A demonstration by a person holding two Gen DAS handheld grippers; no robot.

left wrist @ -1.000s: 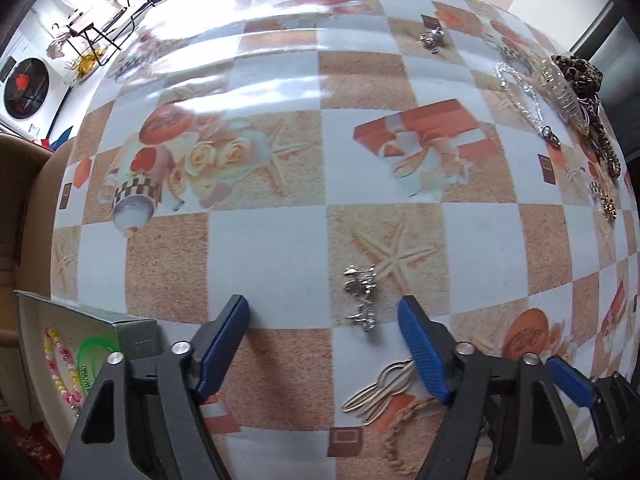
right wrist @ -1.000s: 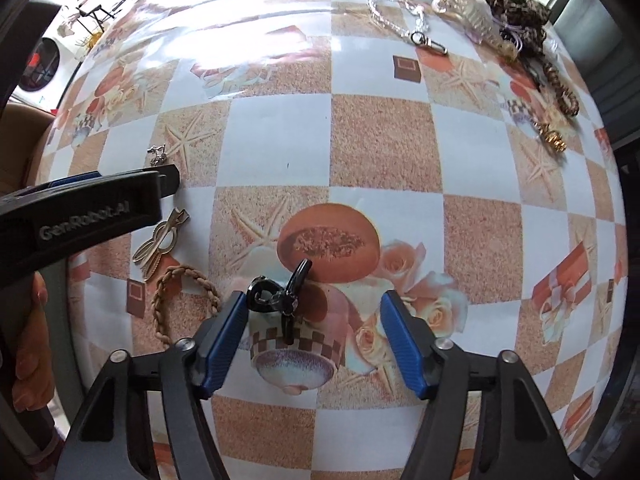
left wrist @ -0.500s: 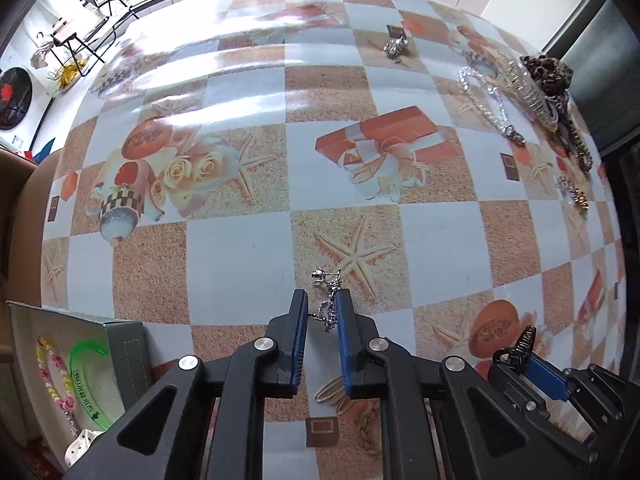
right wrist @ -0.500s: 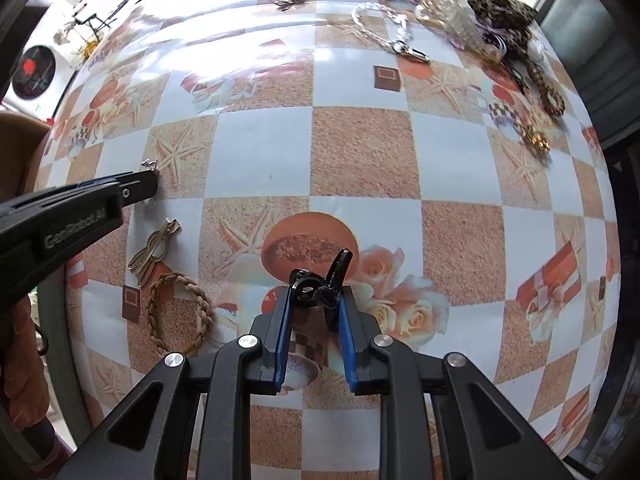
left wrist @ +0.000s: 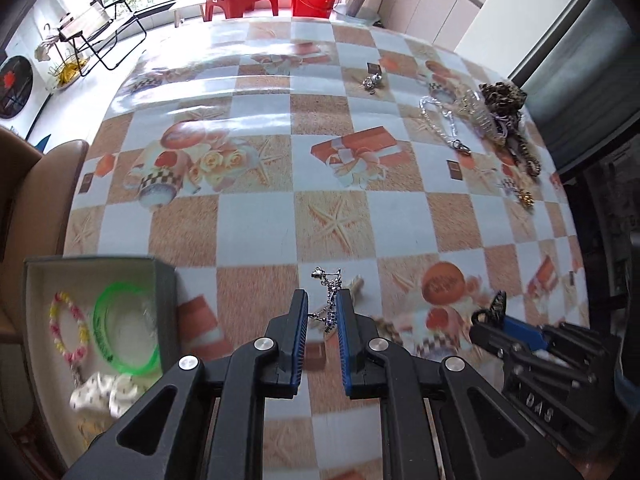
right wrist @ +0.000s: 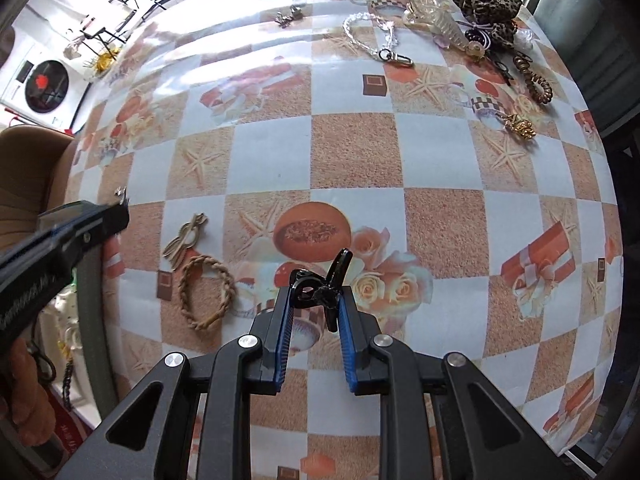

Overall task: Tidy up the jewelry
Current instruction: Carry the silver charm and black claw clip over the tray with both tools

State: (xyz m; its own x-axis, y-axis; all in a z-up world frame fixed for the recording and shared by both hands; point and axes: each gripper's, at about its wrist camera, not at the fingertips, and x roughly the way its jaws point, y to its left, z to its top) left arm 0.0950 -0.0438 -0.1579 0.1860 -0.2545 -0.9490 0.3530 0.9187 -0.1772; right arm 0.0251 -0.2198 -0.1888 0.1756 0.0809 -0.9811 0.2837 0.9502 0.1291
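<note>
My left gripper [left wrist: 321,300] is shut on a small silver charm piece [left wrist: 330,292] and holds it above the table, beside an open grey box [left wrist: 168,280] at the left edge. The box holds a green bangle [left wrist: 120,328], a pink and yellow bead bracelet [left wrist: 66,332] and a white scrunchie [left wrist: 106,394]. My right gripper [right wrist: 314,300] is shut on a black hair claw clip [right wrist: 320,288], lifted over the table; it also shows in the left wrist view [left wrist: 494,312].
On the table lie a braided tan hair tie [right wrist: 204,292], a gold hair clip [right wrist: 186,236], a silver chain [right wrist: 376,40], a clear claw clip [right wrist: 444,24], a leopard scrunchie [right wrist: 490,8], a spiral tie [right wrist: 534,78] and gold earrings [right wrist: 520,124].
Both grippers closed on their pieces and lifted them off the table. The left one has moved back toward the box, which now shows more fully.
</note>
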